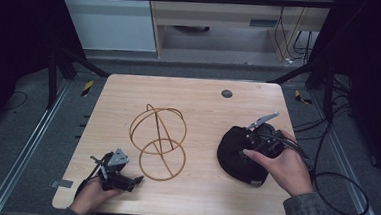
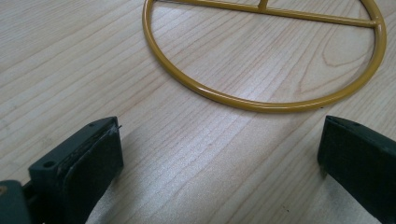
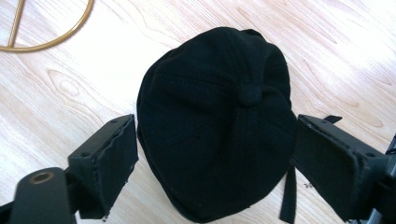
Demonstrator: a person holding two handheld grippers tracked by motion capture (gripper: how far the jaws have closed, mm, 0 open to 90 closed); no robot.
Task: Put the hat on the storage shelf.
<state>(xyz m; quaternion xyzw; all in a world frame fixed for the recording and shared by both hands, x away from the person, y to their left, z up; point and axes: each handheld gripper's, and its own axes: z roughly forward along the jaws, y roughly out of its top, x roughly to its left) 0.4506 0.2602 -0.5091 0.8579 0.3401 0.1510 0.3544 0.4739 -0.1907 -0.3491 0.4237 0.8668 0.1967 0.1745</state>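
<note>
Here, I see the wooden table (image 1: 193, 188) carrying a yellow wire stand (image 1: 157, 141) at its middle and a black cap (image 3: 215, 121) lying toward its right side. My right gripper (image 3: 215, 163) hangs over the cap, its 2 jaws spread wide on either side of the crown. My left gripper (image 2: 219, 163) sits near the front-left edge, jaws apart around bare wood, just short of the stand's base ring.

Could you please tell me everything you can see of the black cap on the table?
The black cap is soft, dark fabric, sewn in panels meeting at a top button, crown up. It lies on the wooden table, right of the yellow wire stand. A strap end pokes out at its edge. The right claw straddles it, jaws open on either side.
</note>
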